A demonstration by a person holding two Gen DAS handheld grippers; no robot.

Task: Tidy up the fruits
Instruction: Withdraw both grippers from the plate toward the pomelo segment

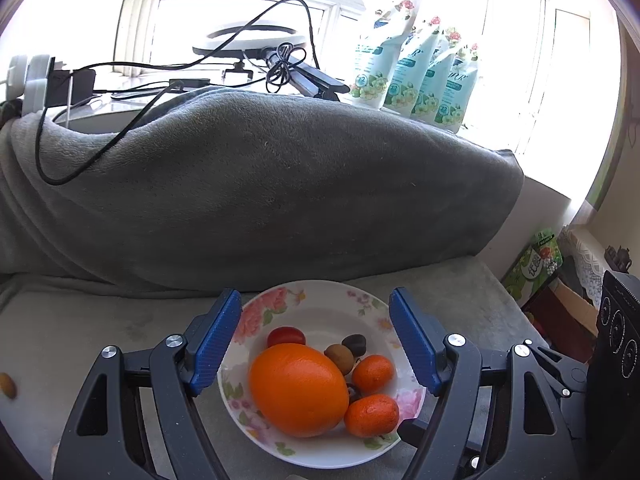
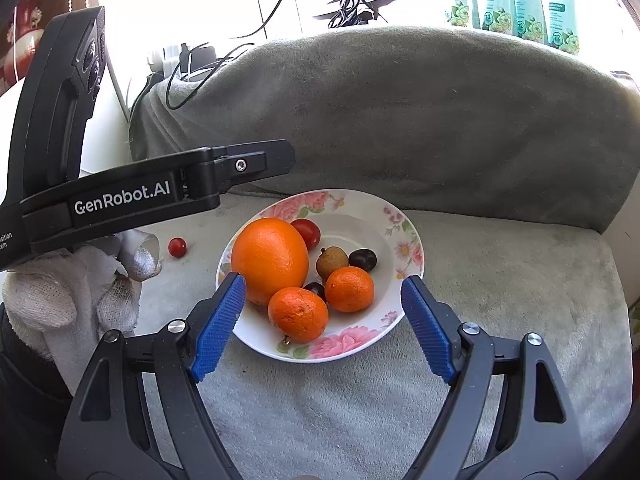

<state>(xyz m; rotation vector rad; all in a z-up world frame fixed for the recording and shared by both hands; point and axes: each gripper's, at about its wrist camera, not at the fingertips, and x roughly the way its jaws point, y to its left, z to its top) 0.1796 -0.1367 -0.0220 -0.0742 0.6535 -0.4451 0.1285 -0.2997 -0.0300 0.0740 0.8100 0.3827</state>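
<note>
A floral plate [image 1: 320, 300] [image 2: 360, 208] sits on the grey cushion and holds a big orange [image 1: 298, 390] [image 2: 270, 260], two mandarins [image 1: 372, 414] [image 2: 298, 314], a cherry tomato [image 1: 286, 336] [image 2: 307, 232], a brown longan [image 1: 339, 358] [image 2: 331, 263] and a dark grape [image 2: 362, 260]. My left gripper [image 1: 316, 340] hovers open above the plate, nothing between its blue pads. My right gripper [image 2: 322, 326] also stands open over the plate's near rim, empty. A second cherry tomato [image 2: 177, 247] lies on the cushion left of the plate. A small brownish fruit [image 1: 8, 385] lies far left.
A grey blanket-covered backrest [image 1: 260, 184] rises behind the plate. Cables [image 1: 100, 136] and a ring light [image 1: 256, 40] lie on the sill, with refill pouches [image 1: 416, 72] at right. The left gripper body [image 2: 140, 196] and a gloved hand [image 2: 80, 292] fill the right view's left side.
</note>
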